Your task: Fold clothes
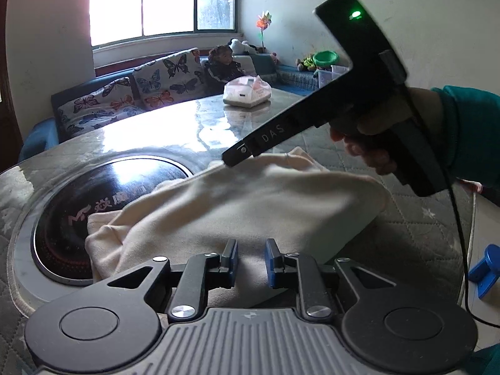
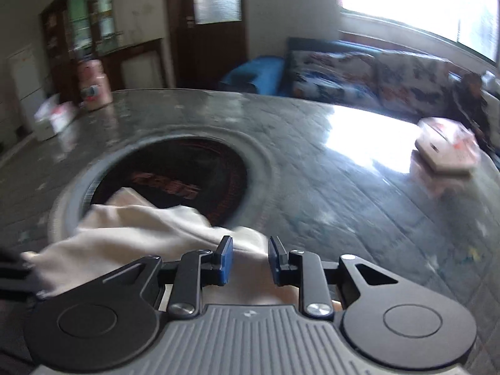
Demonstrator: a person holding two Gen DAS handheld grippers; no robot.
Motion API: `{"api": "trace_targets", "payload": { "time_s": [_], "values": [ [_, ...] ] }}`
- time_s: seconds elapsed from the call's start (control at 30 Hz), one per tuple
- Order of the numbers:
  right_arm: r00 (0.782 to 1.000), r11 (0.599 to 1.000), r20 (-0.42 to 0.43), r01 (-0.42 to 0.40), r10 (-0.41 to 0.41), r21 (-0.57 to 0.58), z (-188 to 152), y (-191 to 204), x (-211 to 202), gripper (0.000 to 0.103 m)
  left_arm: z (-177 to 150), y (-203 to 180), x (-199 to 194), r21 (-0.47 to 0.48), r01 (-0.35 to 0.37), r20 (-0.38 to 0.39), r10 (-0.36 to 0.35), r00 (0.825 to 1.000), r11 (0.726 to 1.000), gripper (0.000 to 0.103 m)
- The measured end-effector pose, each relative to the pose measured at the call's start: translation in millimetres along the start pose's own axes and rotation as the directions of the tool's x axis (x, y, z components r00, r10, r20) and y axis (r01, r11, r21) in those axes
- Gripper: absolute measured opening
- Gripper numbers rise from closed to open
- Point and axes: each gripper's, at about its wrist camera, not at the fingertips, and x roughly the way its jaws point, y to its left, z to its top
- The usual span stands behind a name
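Two claws are seen parted, nothing gripped. The left claw (image 1: 251, 261) is poised over the cream garment (image 1: 243, 206), heaped on the bench (image 1: 175, 131) beside the dark round hob (image 1: 93, 193). At 2 o'clock, the right claw (image 1: 232, 159) is angled down onto the cloth, held by a teal-sleeved hand (image 1: 372, 143). Only the right view shows a door (image 2: 209, 28) at 11 o'clock.

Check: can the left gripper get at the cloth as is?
Probably yes. The left gripper is open, its blue pads either side of the cream cloth lying right ahead on the table. Nothing sits between; the right gripper is at the cloth's far edge.
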Motion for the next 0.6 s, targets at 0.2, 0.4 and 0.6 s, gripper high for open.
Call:
{"api": "trace_targets", "payload": {
  "time_s": [0.2,0.4,0.6],
  "values": [
    [0.994,0.990,-0.053,-0.098,0.093,-0.100,7.3,37.9,18.4,0.023,-6.0,5.1,0.1,-0.037,0.002,-0.002,-0.002,1.000,0.999,0.031],
    [0.994,0.988,-0.068,-0.098,0.091,-0.115,17.2,49.8,38.2,0.024,-8.2,9.9,-13.3,-0.068,0.002,0.020,0.000,1.000,0.998,0.036],
    [0.978,0.959,-0.079,-0.204,0.192,-0.195,35.0,73.2,40.9,0.024,-11.4,28.7,-40.7,-0.147,-0.090,0.063,0.100,0.993,0.985,0.036]
  ]
}}
